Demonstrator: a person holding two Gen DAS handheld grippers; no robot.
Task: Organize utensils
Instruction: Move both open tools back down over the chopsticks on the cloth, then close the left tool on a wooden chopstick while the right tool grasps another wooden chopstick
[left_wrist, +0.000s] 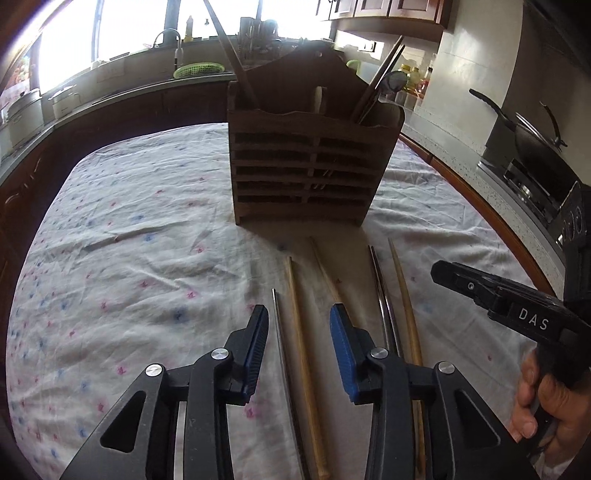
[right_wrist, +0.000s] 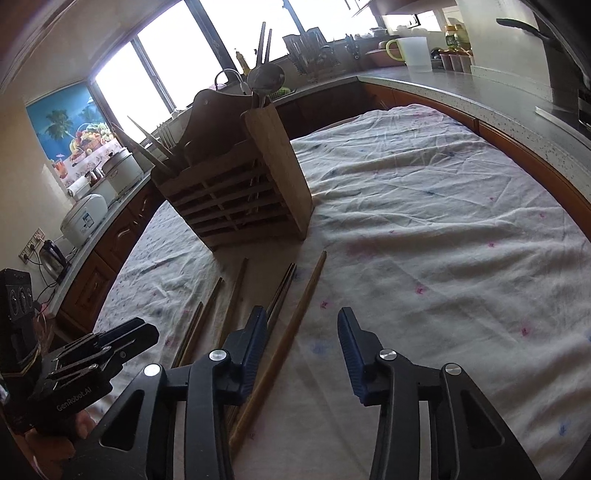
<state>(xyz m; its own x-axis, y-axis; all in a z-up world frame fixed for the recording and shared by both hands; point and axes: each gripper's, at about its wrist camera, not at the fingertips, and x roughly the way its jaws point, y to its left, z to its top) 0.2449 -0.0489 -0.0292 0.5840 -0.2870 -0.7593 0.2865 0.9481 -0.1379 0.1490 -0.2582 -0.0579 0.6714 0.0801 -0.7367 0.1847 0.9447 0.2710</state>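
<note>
loose chopsticks lie side by side on the floral tablecloth (left_wrist: 129, 221), running lengthwise toward the wooden utensil holder (left_wrist: 310, 162). the left gripper (left_wrist: 299, 325) hovers over them with jaws released and nothing held: a metal chopstick (left_wrist: 279, 332) and a pale wooden chopstick (left_wrist: 301, 332) lie between its fingers, a second wooden chopstick (left_wrist: 327, 273) runs under the right finger, and a dark metal chopstick (left_wrist: 380, 288) with a bamboo chopstick (left_wrist: 404, 295) lies just outside that finger. the right gripper (right_wrist: 303, 332) is likewise released and empty; a long wooden chopstick (right_wrist: 291, 328) lies just inside its left finger, the rest of the row to the left of it.

judgement: the step in hand is picking one stick. to do it well, centre the jaws on a single stick, descend until the pads straddle it, and clench near its middle so it does not pivot. neighbouring sticks lie close and may be caught together. the holder ahead already carries upright chopsticks and a ladle (right_wrist: 266, 79), which crowd the openings. the wrinkled cloth may snag fingertips.
</note>
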